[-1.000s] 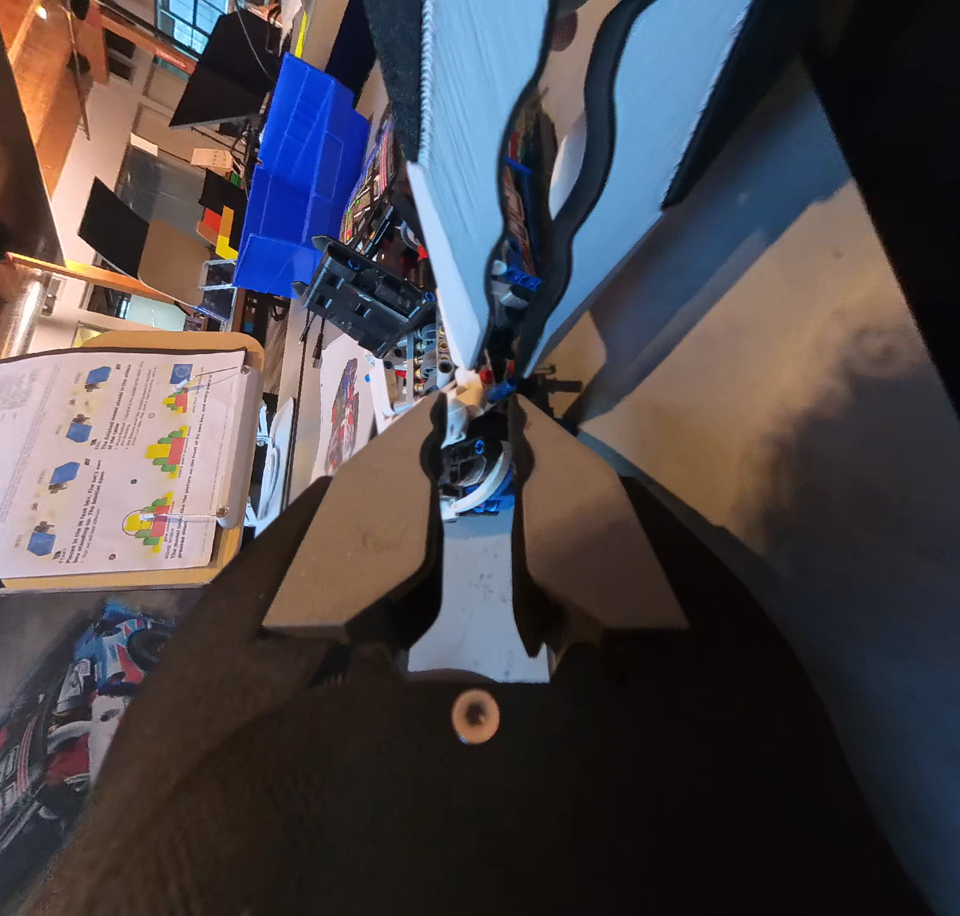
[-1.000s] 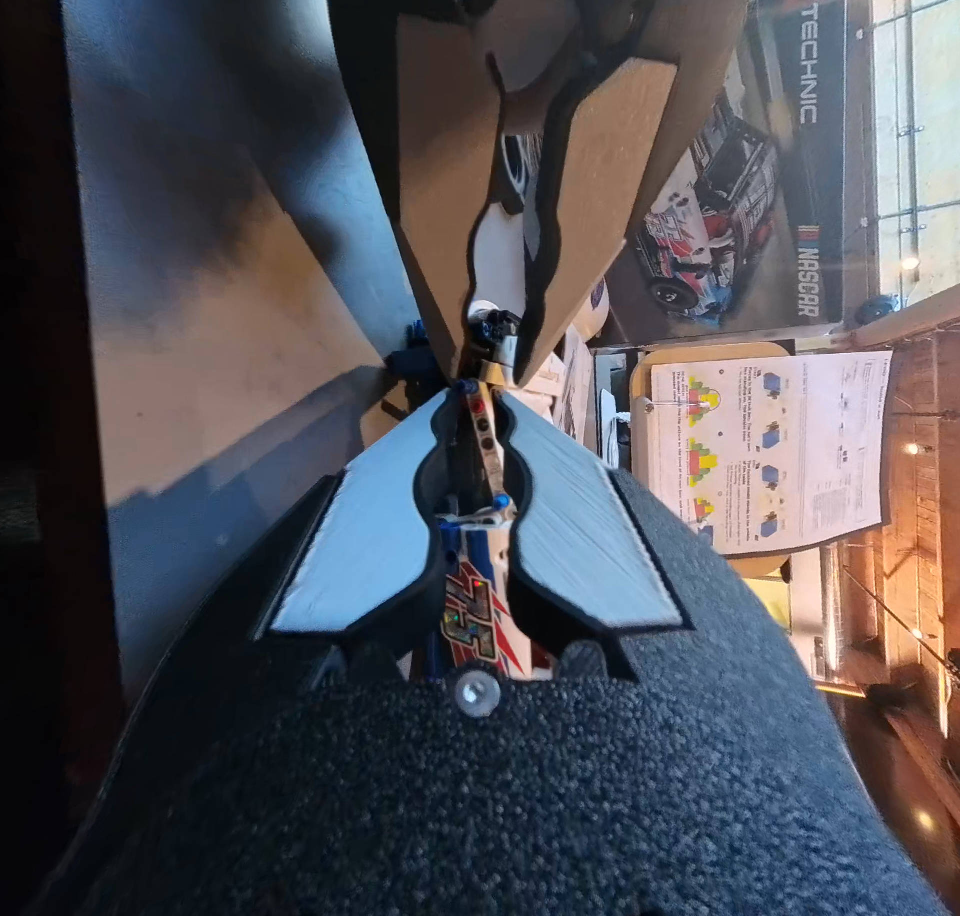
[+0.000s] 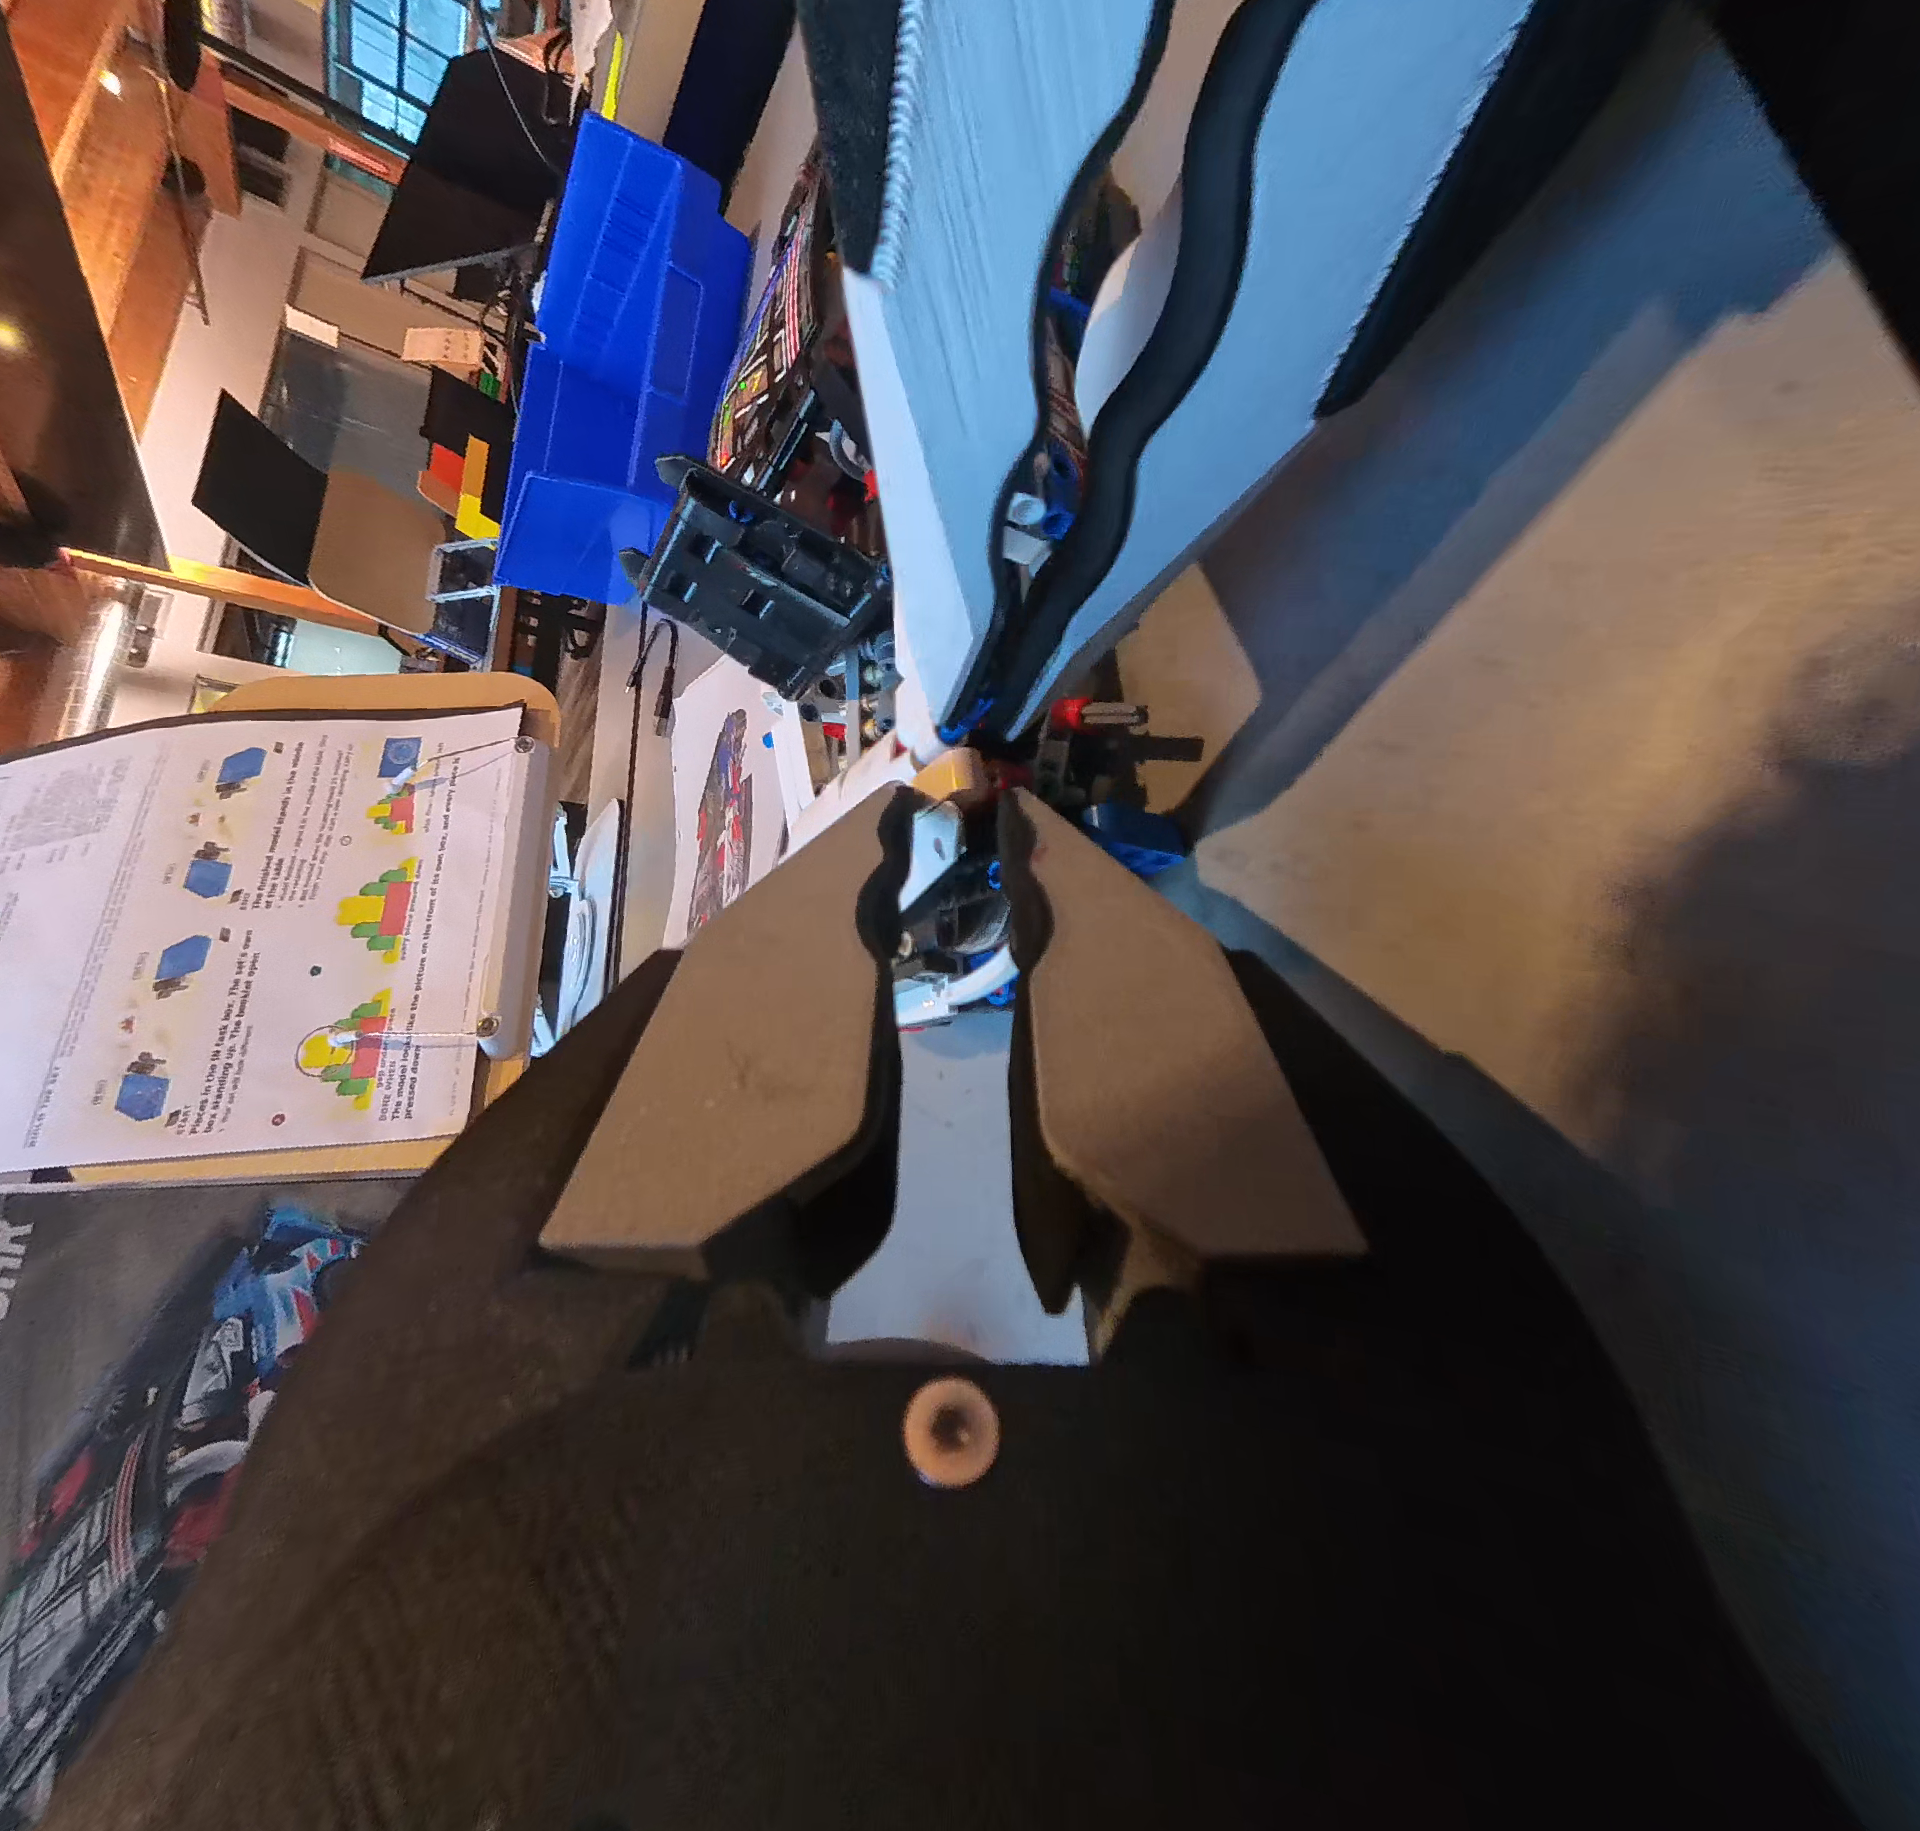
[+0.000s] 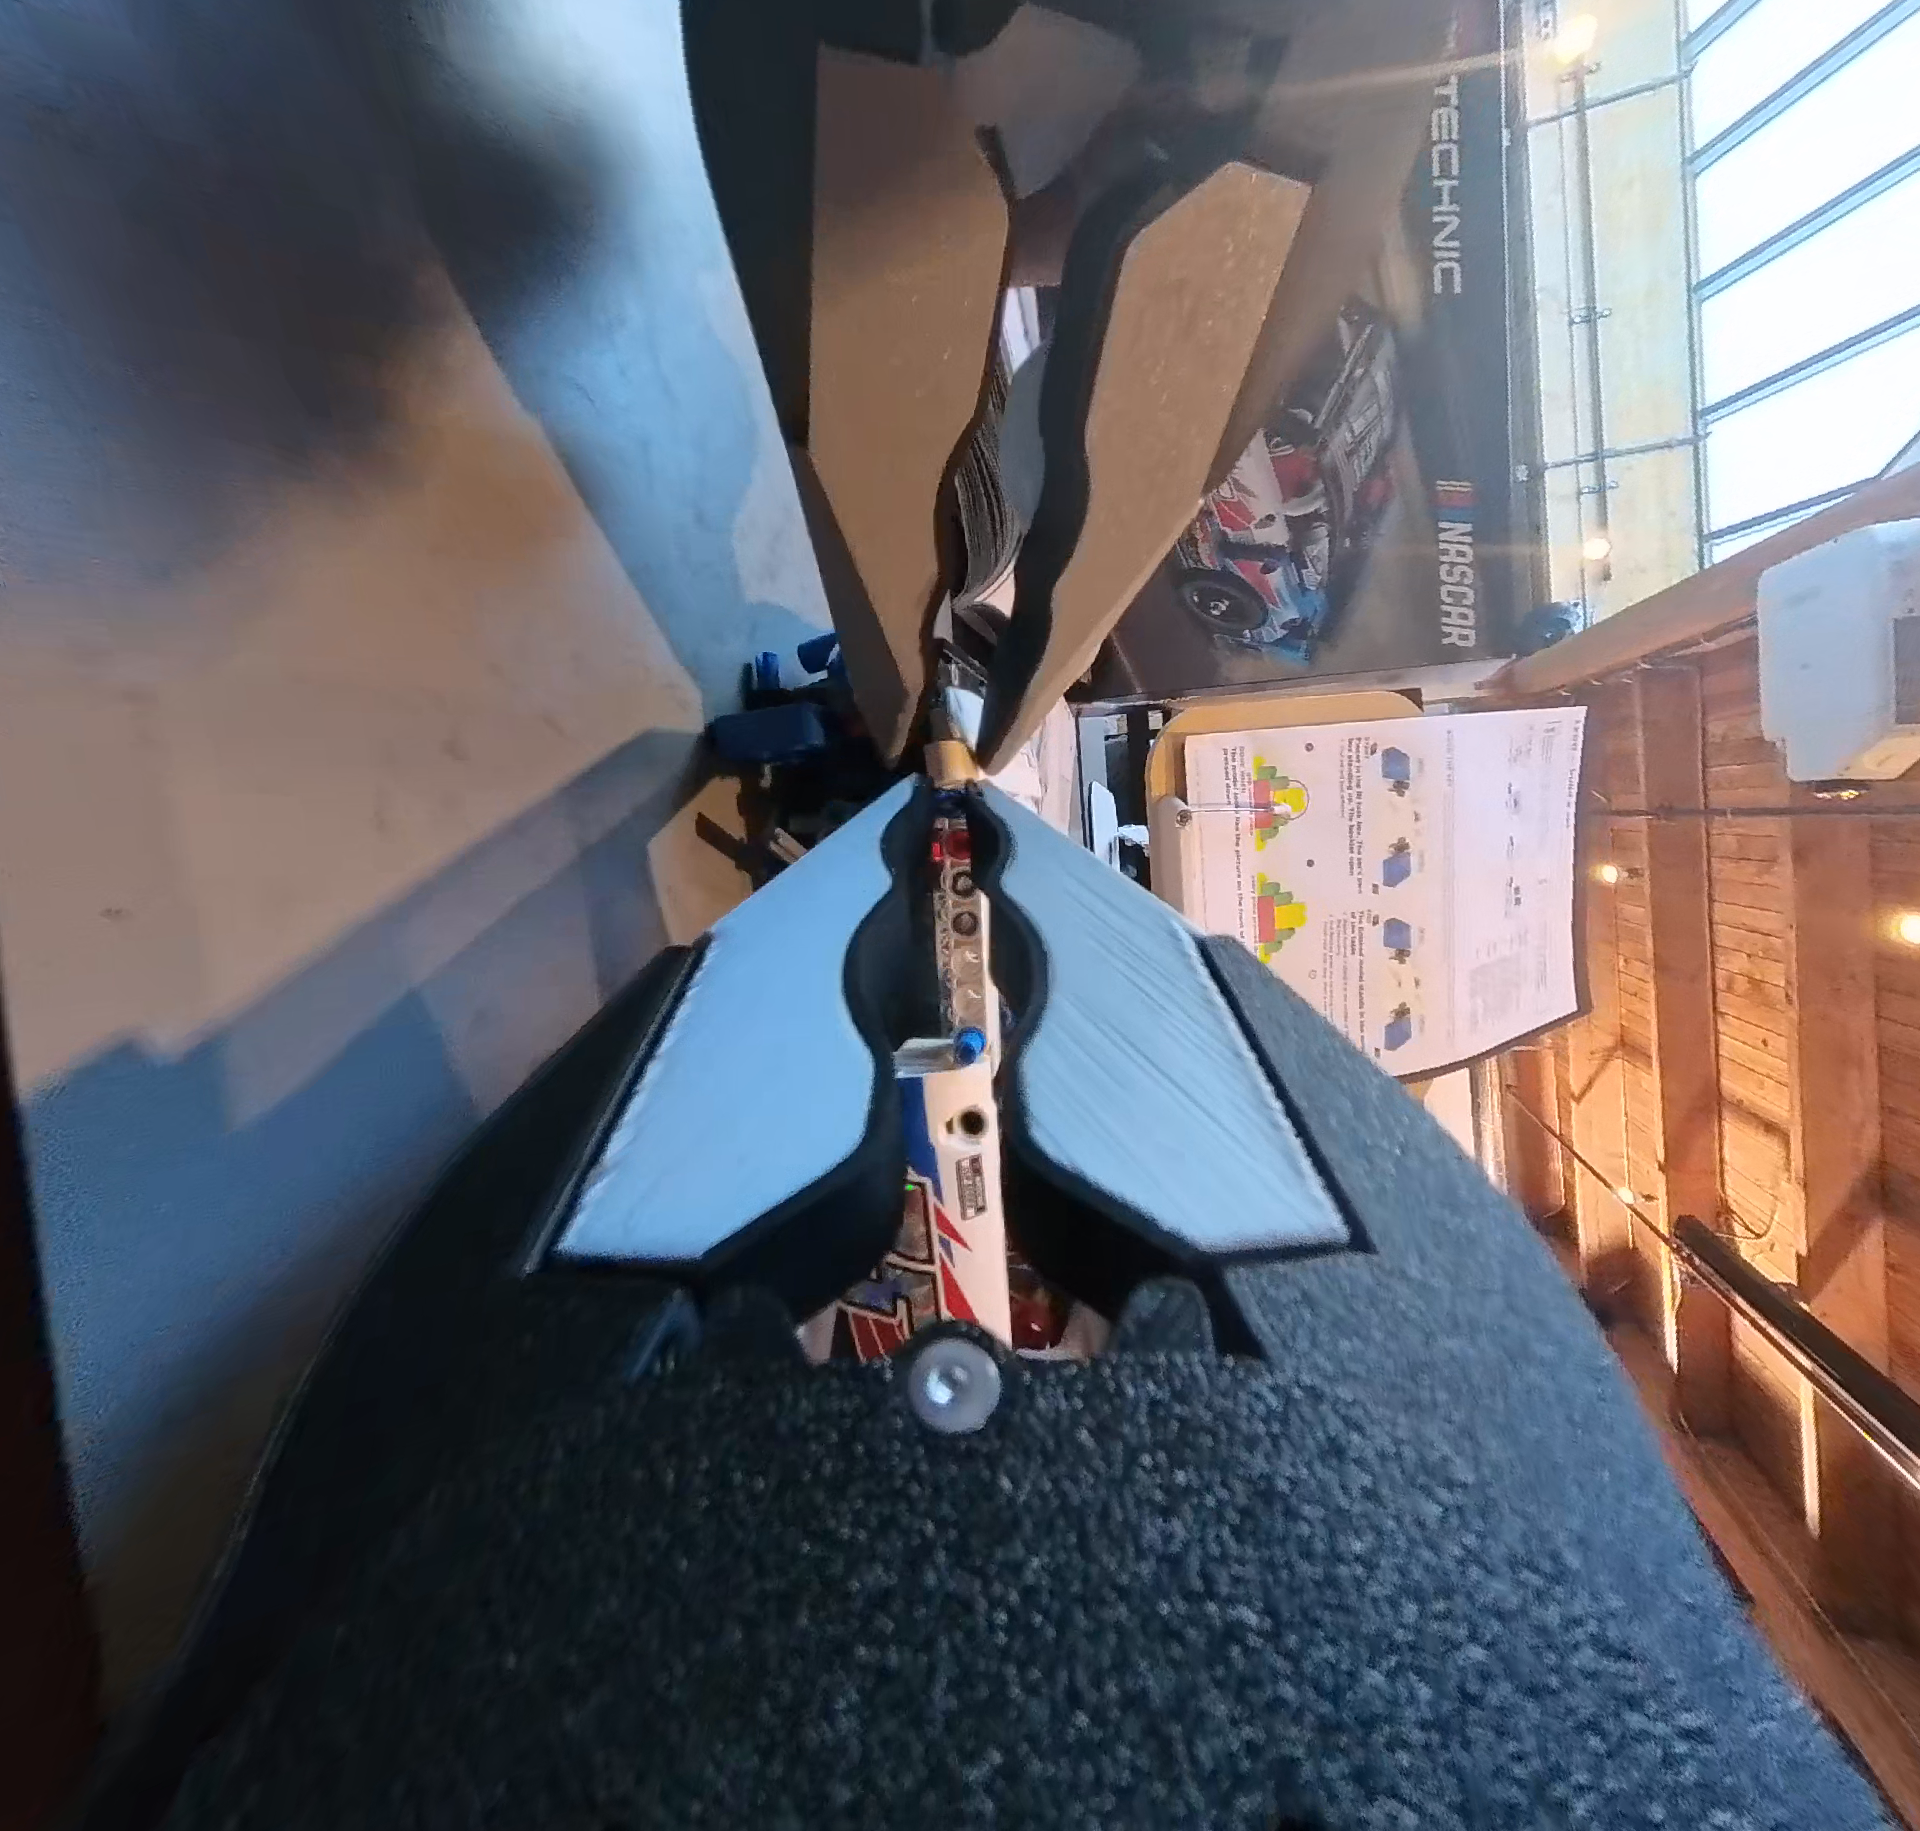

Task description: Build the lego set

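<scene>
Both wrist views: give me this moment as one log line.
left gripper: shut on lego assembly | right gripper: shut on same assembly | tips meeting head-on | stage: mid-join, held above table

Cluttered workshop lit by warm light: wood-panelled wall point(image 4: 1756, 1002), large paned window point(image 4: 1808, 171), blue storage bins point(image 3: 623, 347) on a far table.

— What's on the table point(image 3: 1455, 701)?
— Loose lego pieces point(image 3: 1127, 841) at its middle; at nine o'clock an instruction sheet point(image 3: 249, 940); at eleven, blue bins point(image 3: 623, 358).
— And at seven?
— The set's box point(image 3: 125, 1449).
</scene>
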Tool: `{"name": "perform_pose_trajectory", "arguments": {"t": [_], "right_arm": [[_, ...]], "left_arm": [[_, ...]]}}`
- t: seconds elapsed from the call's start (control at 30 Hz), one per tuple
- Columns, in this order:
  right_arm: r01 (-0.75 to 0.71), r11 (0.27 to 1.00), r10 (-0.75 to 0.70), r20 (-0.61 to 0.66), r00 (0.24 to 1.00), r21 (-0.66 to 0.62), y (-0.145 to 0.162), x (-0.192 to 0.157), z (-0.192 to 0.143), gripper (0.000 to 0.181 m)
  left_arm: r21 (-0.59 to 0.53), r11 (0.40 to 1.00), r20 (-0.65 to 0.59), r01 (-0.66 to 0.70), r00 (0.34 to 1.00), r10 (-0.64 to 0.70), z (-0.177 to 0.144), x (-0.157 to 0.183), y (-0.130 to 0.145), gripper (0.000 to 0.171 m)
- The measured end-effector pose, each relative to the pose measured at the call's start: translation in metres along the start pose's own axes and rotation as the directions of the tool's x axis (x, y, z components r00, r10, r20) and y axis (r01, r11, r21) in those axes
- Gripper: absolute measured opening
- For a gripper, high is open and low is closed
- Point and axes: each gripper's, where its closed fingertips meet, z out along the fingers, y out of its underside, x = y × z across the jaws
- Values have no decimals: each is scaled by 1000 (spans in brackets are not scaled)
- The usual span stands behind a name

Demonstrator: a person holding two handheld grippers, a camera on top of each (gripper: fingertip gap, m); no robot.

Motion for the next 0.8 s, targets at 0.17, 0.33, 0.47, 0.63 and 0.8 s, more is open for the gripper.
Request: {"name": "perform_pose_trajectory", "arguments": {"t": [0.17, 0.33, 0.47, 0.63, 0.8], "right_arm": [[5, 1000, -5, -6, 1000, -10, 2, 0, 2, 5], [11, 1000, -11, -5, 1000, -11, 3, -1, 3, 4], [29, 999, -29, -6, 1000, -22, 3, -2, 3, 4], [48, 999, -48, -9, 999, -24, 3, -3, 2, 5], [42, 999, -43, -11, 999, -27, 4, -2, 2, 5]], "left_arm": [[-33, 999, 39, -39, 998, 41, 5, -2, 1, 11], [-49, 996, 92, -70, 993, 74, 5, -3, 1, 8], [-8, 993, 119, -117, 986, 117, 0, 1, -3, 6], [33, 991, 139, -128, 983, 122, 1, 1, -4, 7], [23, 993, 135, -117, 984, 113, 5, 4, -4, 17]]}}
